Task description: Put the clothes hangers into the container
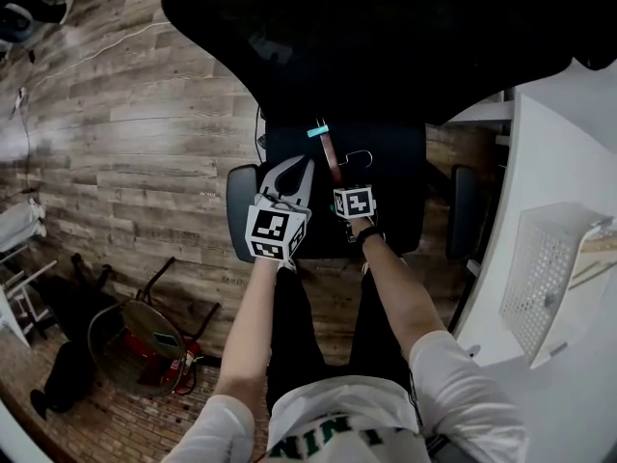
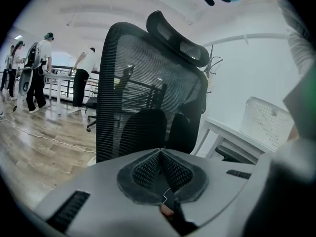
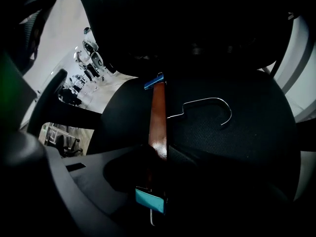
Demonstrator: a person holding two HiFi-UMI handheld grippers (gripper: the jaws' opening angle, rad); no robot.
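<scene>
Notably, right claw pinches the hanger beside its hook, so it may pivot loose on lifting; left claw closed, empty.

We see left gripper jaws closed together; black mesh office chair ahead; white perforated basket on white table.

left gripper jaws together; right gripper pointing steeply down, clamped on hanger; arms extended.
</scene>
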